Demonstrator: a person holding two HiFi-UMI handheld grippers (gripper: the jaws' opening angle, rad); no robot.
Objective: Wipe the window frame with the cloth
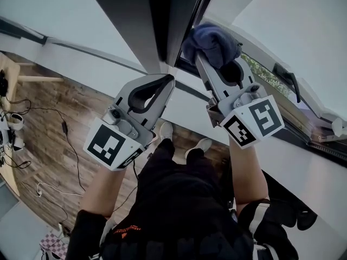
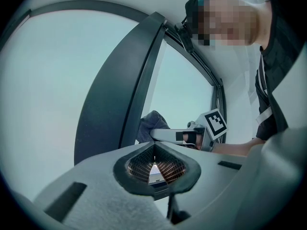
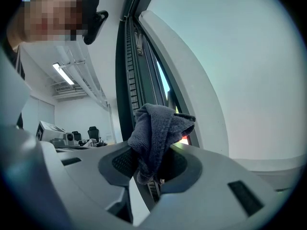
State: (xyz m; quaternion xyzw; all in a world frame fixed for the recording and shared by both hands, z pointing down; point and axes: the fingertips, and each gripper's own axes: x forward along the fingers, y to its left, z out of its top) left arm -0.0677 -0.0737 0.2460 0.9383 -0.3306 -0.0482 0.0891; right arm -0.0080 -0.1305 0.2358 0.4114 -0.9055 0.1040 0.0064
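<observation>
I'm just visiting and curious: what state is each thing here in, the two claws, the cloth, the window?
right gripper: shut on the cloth.
left gripper: shut, empty, tips by the window frame.
cloth: bunched, pressed against the window frame.
window sash: looks ajar, greenery shows through the gap.

Grey grippers (image 1: 169, 79) (image 1: 197, 54), square-marker cubes (image 1: 114, 145) (image 1: 255, 121), black clothing (image 1: 184, 199)

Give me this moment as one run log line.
right gripper: shut on cloth, at window frame | left gripper: shut, empty, near frame
</observation>
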